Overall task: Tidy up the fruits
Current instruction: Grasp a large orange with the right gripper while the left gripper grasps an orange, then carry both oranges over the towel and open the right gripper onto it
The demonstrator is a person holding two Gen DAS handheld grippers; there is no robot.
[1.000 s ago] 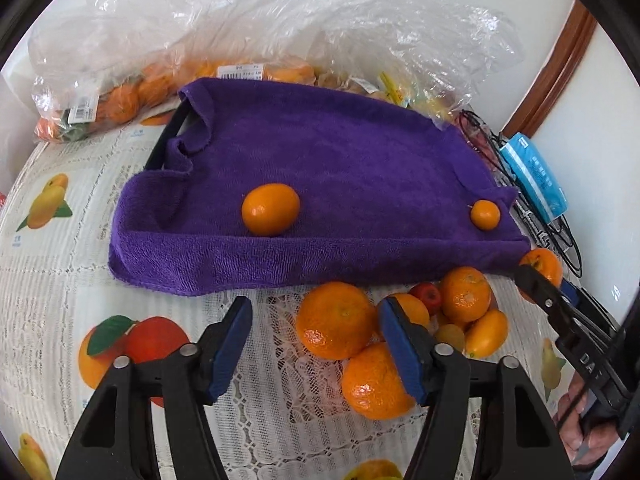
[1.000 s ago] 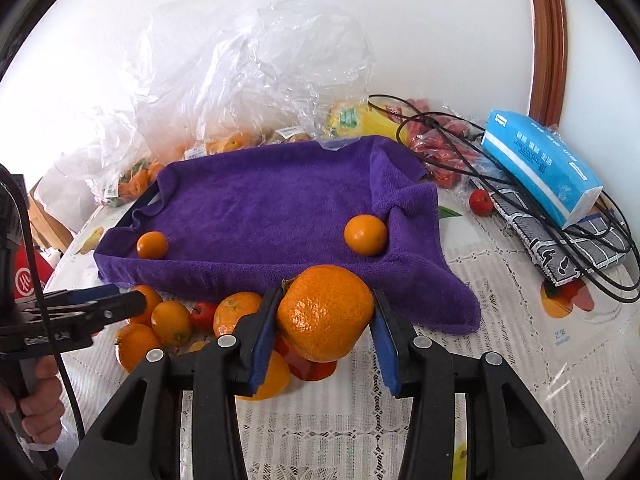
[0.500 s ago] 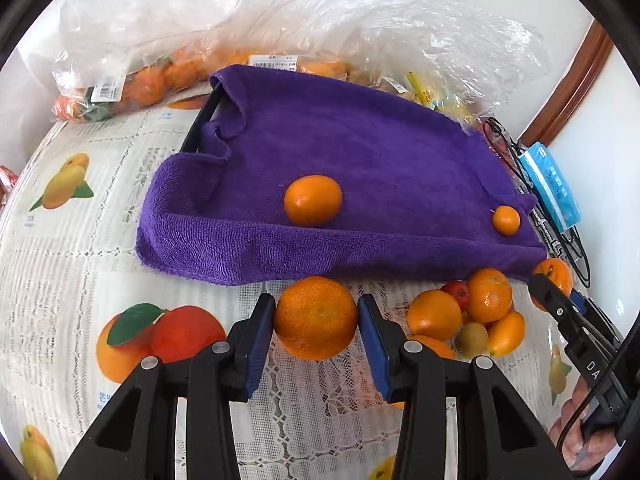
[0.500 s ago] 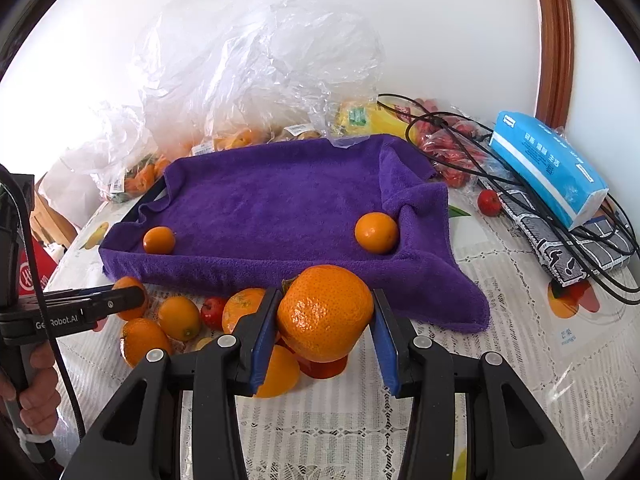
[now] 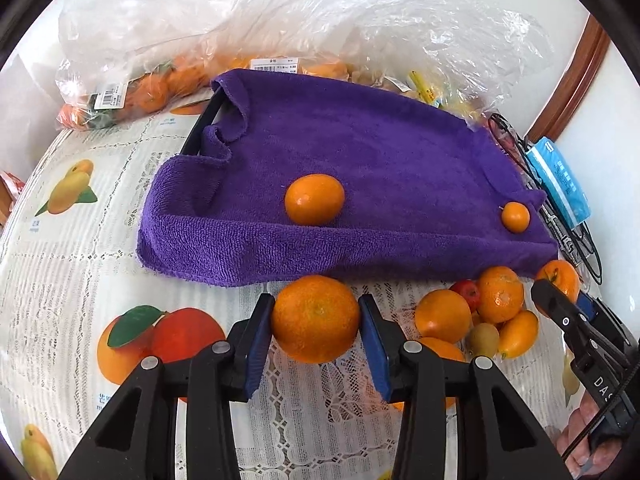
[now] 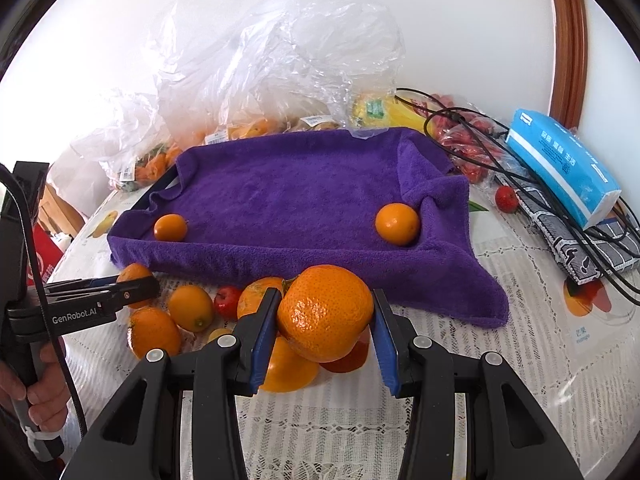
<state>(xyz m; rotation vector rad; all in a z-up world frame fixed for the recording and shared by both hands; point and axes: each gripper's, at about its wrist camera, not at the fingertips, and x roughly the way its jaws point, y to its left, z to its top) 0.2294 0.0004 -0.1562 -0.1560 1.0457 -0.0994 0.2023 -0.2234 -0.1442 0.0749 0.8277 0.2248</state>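
Strawberry point(image 6: 506, 199) | right view only | mango print point(image 5: 66, 190) | left only

Each camera sits just behind its own gripper's two black arms with blue pads, looking forward and steeply down over them at the table. The left wrist view looks from the near left of the purple terry towel draped over a tray point(image 5: 360, 168), very close to the lace-patterned tablecloth printed with fruit point(image 5: 60, 280), with the wall and crumpled clear plastic bags point(image 5: 320, 20) behind. The right wrist view looks from the near right, taking in more wall and the blue tissue pack point(image 6: 560, 164). Both share the towel, the bags and the loose pile of small orange fruits point(image 5: 480, 312) at its front edge. Each view catches the other gripper at its border.
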